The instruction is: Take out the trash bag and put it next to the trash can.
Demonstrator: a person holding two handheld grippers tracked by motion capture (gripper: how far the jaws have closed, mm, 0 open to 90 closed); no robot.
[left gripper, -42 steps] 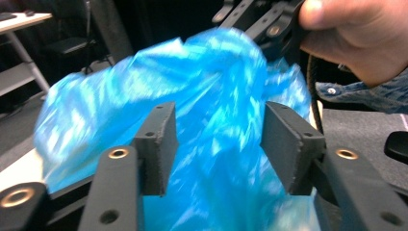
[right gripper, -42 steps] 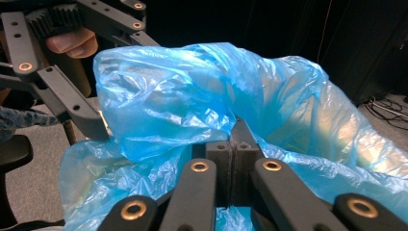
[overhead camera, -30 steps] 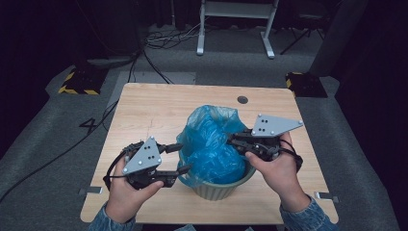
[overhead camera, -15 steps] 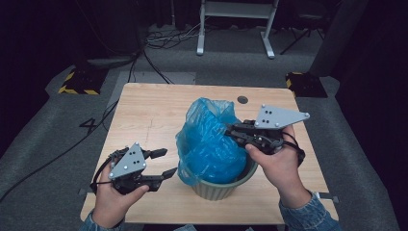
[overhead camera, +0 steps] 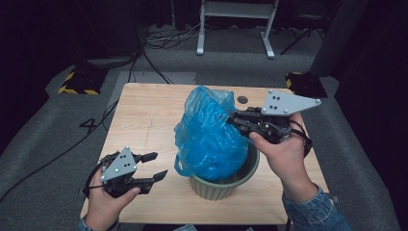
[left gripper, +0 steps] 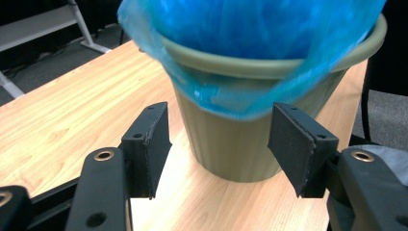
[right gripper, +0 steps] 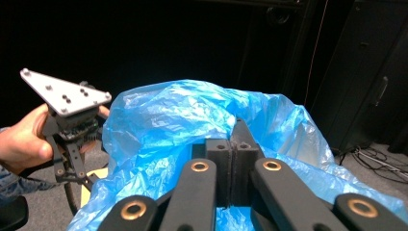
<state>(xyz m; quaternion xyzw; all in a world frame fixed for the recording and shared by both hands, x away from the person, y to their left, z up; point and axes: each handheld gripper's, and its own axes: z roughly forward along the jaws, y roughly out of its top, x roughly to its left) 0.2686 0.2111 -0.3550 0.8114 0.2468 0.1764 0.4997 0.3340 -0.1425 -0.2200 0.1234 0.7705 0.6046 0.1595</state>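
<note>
A blue plastic bag (overhead camera: pixel 209 132) bulges up out of an olive green bin (overhead camera: pixel 226 185) near the front middle of the wooden table (overhead camera: pixel 149 115). My right gripper (overhead camera: pixel 232 118) is shut on the blue bag's upper right side and holds it raised above the bin. In the right gripper view the jaws are pressed together with the blue bag (right gripper: pixel 183 125) bunched around them. My left gripper (overhead camera: pixel 155 166) hovers open at the table's front left, apart from the bin. In the left gripper view the bin (left gripper: pixel 240 139) stands just ahead of the open jaws, with the bag's edge (left gripper: pixel 221 98) draped over its rim.
A small dark round hole (overhead camera: pixel 242 100) marks the table's far side. Cables (overhead camera: pixel 159 43) and a white metal stand (overhead camera: pixel 235 26) lie on the grey floor beyond. A yellow-black striped block (overhead camera: pixel 77 82) sits on the floor at left.
My left gripper let go of the bag's edge and drew back left toward the front corner. My right gripper lifted the bag higher out of the bin.
</note>
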